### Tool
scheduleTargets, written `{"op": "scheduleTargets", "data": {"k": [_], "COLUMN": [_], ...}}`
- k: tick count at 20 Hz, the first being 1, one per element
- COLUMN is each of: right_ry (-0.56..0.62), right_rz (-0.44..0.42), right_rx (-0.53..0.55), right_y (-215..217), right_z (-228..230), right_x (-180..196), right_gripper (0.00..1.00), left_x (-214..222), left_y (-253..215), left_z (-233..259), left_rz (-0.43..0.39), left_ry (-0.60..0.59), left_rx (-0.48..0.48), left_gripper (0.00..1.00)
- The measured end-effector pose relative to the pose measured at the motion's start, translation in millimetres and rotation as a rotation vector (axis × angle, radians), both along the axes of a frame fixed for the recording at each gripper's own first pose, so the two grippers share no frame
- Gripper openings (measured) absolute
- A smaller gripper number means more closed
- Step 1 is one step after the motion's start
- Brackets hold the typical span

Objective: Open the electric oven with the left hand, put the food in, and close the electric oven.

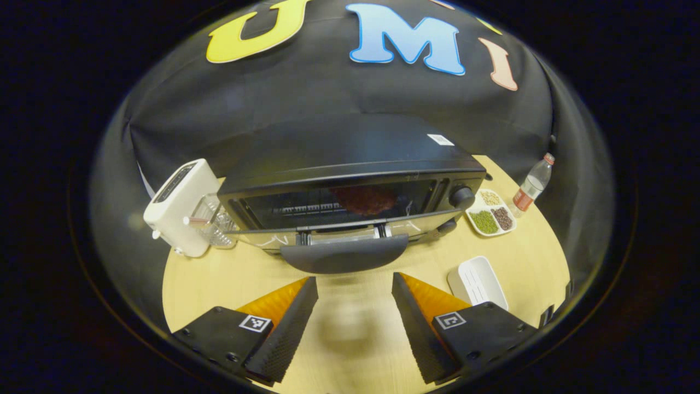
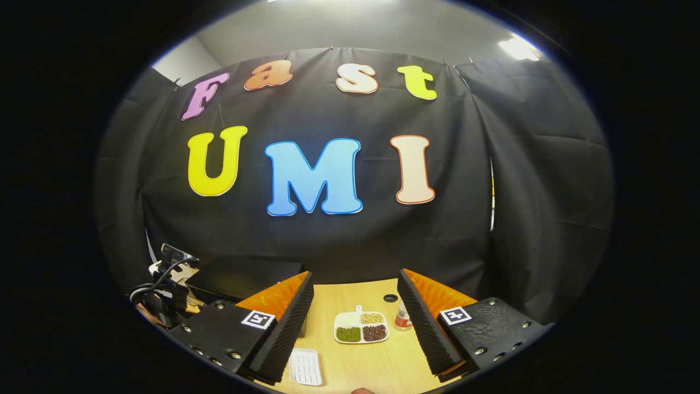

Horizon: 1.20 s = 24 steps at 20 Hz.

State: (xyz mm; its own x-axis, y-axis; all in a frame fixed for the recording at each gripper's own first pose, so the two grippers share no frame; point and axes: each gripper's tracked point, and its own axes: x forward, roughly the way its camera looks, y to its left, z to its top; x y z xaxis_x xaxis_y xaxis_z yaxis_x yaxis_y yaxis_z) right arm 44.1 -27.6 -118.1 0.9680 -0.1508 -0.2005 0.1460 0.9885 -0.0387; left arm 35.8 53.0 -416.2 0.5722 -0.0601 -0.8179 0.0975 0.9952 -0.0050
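In the left gripper view, the left tongs (image 1: 354,284) are standing wide, holding nothing, just short of the handle (image 1: 344,254) of the electric oven (image 1: 350,180); the oven is sitting on the worktop (image 1: 536,257) with its door slightly ajar at the top; the food (image 1: 363,200), a dark reddish piece, is lying inside behind the glass; a white toaster (image 1: 178,208) is standing to the oven's left; a divided dish of beans (image 1: 490,214), a bottle (image 1: 531,185) and a white tray (image 1: 477,282) are lying to its right. In the right gripper view, the right tongs (image 2: 355,287) are gaping wide and empty above the worktop, pointing toward the bean dish; the oven's top corner is showing at lower left.
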Motion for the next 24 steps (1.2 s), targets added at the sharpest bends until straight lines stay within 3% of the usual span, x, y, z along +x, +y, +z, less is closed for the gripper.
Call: {"op": "scheduleTargets", "data": {"k": [7,9,10,11,13,14,19,24], "right_ry": [-0.006,-0.019,-0.027,-0.038,-0.067,-0.081,-0.169,-0.186], "right_rz": [0.018,0.031,0.037,0.044,0.057,0.062,0.093,0.117], "right_rx": [-0.001,-0.003,-0.001,0.005,0.015,0.017,0.041,0.047], "right_y": [9,14,18,21,28,31,51,74], "right_z": [5,14,20,28,45,55,113,136], "right_x": [0,2,3,4,7,8,9,5], "right_gripper": [0.94,0.94,0.94,0.94,0.94,0.94,0.94,0.94], "left_x": [32,36,38,38,35,32,13,-3], "left_y": [-6,-6,-7,-8,-4,-3,14,9], "left_z": [79,122,145,171,223,245,357,397], "left_rz": [0.044,0.042,0.04,0.041,0.059,0.07,0.116,0.108], "left_ry": [-0.243,-0.347,-0.411,-0.475,-0.59,-0.633,-0.865,-0.926], "left_rx": [-0.059,-0.061,-0.06,-0.064,-0.063,-0.073,-0.087,-0.11], "left_gripper": [0.93,0.96,0.9,0.96,0.89,0.96,0.96,0.92]}}
